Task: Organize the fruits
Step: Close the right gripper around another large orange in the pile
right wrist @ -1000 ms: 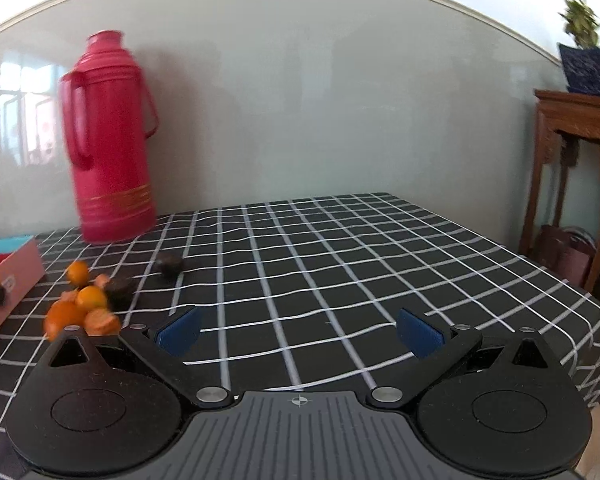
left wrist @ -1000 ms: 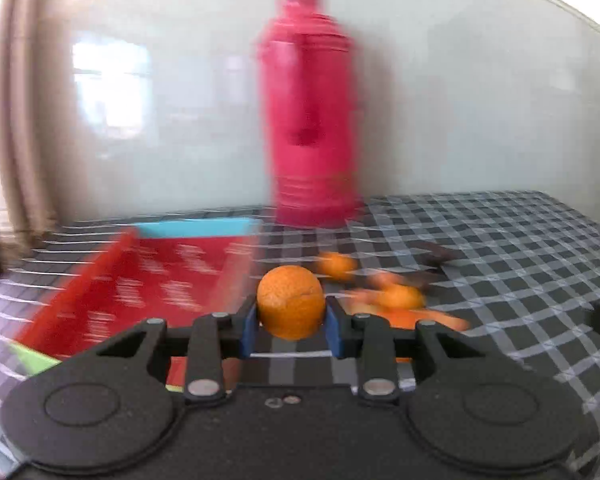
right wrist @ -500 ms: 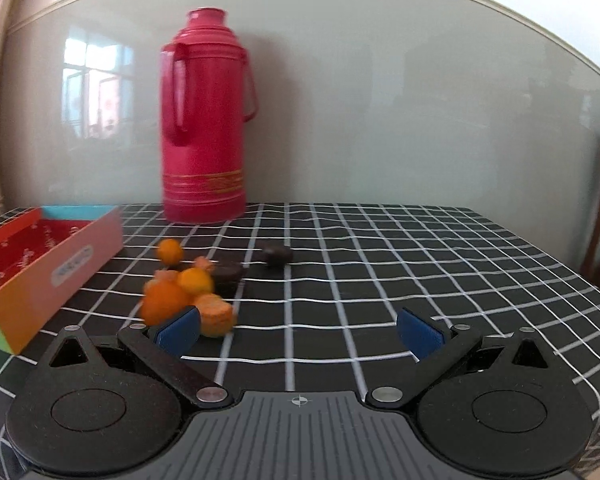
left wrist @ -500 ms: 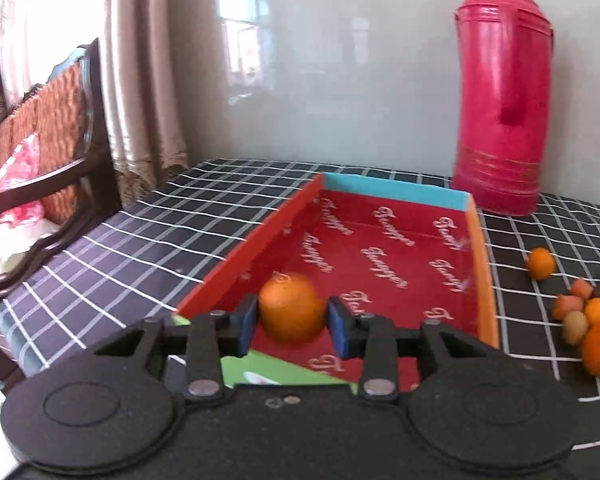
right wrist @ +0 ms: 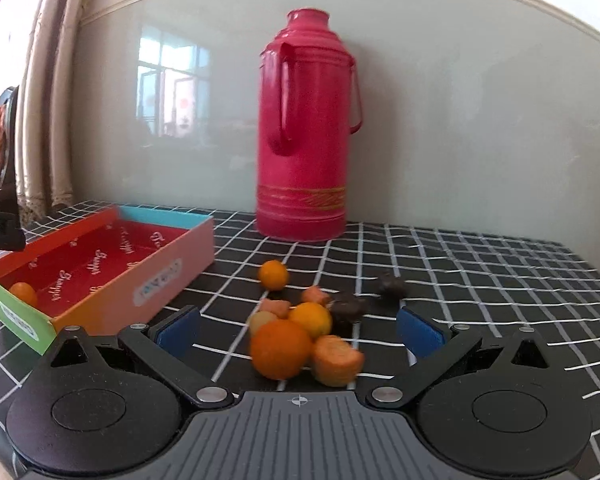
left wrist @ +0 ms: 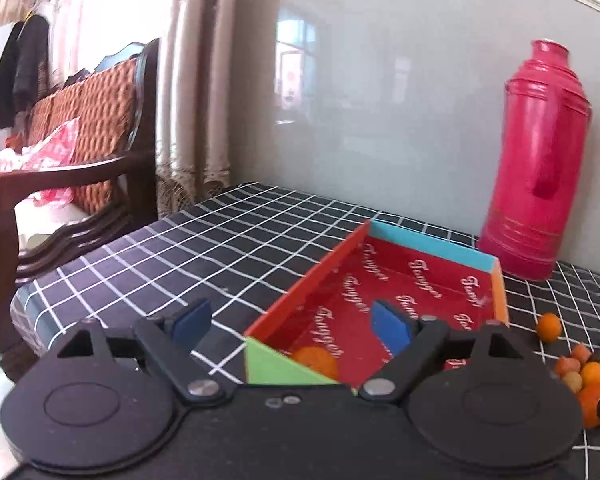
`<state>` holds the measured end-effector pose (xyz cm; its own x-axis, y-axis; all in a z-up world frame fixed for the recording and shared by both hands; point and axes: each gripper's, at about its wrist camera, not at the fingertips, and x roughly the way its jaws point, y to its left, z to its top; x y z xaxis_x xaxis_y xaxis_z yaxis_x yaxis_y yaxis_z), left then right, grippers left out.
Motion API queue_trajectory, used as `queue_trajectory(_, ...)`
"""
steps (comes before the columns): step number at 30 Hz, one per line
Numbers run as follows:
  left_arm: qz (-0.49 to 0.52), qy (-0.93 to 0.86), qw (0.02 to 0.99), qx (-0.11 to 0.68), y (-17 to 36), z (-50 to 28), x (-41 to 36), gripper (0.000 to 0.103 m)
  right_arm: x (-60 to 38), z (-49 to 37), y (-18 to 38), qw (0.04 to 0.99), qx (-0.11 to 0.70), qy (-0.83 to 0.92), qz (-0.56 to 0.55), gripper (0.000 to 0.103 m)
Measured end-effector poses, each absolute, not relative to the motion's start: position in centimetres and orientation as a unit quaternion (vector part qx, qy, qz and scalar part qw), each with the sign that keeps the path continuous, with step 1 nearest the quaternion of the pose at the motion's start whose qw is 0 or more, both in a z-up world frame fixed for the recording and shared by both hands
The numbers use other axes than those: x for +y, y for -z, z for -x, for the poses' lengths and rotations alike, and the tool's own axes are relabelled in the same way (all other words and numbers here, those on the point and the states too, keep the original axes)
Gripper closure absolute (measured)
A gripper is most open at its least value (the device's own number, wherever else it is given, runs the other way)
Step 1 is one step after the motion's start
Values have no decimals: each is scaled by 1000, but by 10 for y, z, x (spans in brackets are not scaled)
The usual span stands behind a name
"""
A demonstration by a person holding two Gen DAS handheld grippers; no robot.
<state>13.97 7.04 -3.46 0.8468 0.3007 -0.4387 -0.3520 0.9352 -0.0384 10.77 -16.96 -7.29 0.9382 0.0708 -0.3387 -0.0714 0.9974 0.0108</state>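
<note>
Left gripper (left wrist: 290, 320) gapes wide above the box (left wrist: 306, 286); an orange (left wrist: 315, 362) lies inside, below its fingers. Right gripper (right wrist: 298, 330) is also wide.

We have let go of the orange (left wrist: 315, 361): our left gripper (left wrist: 292, 322), clamped on it a moment ago, now stands spread, and the fruit lies in the red box (left wrist: 308, 280) at its near green end. Our right gripper (right wrist: 300, 326) has swung toward the fruit pile (right wrist: 300, 328).

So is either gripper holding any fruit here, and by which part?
Nothing is held. The left gripper is open over the box; the right gripper is open.
</note>
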Motion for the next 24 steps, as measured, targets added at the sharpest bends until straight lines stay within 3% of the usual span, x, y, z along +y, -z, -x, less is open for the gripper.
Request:
queue_trajectory(2,70,-180,957,215,33,-138,80,23,-166,-111,75,983,177,-38,6,1)
queue_trajectory(3,73,-186,956,213,33,-136,83,23,-164,-114,77,983,181,-41,7,7)
queue_trajectory(5,78,-196,955,209,32,-133,89,23,-161,-121,81,978,201,-44,13,61)
queue_trajectory(6,79,-200,954,208,32,-132,92,23,-160,-126,84,976,213,-41,12,65)
queue_trajectory(24,79,-215,948,221,39,-128,114,20,-150,-140,92,973,227,-3,37,60)
